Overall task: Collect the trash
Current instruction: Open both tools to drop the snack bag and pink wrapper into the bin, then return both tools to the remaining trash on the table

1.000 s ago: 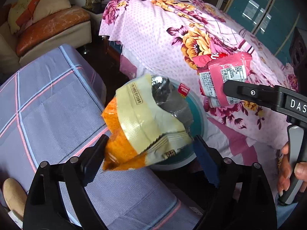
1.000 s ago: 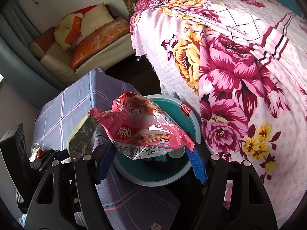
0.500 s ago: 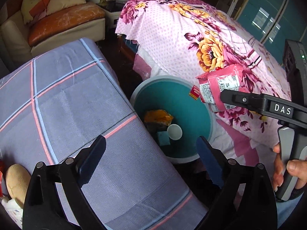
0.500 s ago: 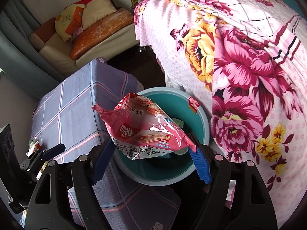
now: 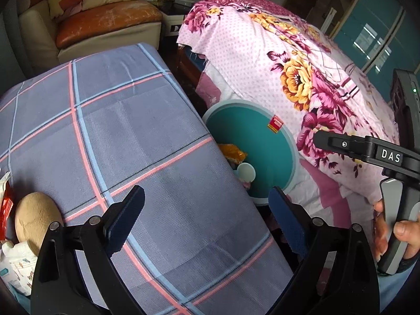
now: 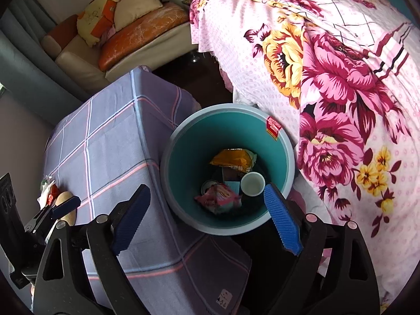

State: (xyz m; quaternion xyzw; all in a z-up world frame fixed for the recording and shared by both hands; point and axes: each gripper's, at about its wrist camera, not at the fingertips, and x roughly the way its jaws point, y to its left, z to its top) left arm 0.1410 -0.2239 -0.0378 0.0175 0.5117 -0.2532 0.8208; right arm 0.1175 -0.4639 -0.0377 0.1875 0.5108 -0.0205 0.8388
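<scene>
The teal bin [image 6: 168, 162] stands on the floor between the checked table and the bed. Inside it lie a pink wafer wrapper [image 6: 219, 199], an orange snack bag [image 6: 232, 157] and a white cup [image 6: 252, 183]. My right gripper [image 6: 207, 215] hangs over the bin with its jaws opening and nothing between them. My left gripper [image 5: 206, 220] is open and empty above the checked cloth [image 5: 136, 136], left of the bin [image 5: 286, 141]. More wrappers lie at the table's left edge: a red one [image 5: 5, 210] and a white pack [image 5: 18, 267].
A beige rounded object [image 5: 34, 218] rests by the wrappers. The floral bed cover [image 6: 341, 78] hangs close to the bin's right side. A sofa with cushions [image 5: 105, 21] stands behind the table. A hand [image 5: 393, 236] holds the right gripper's handle.
The left gripper let the orange-and-yellow bag drop into the bin and drew back left over the table. The right jaws spread and the pink wafer wrapper fell into the bin.
</scene>
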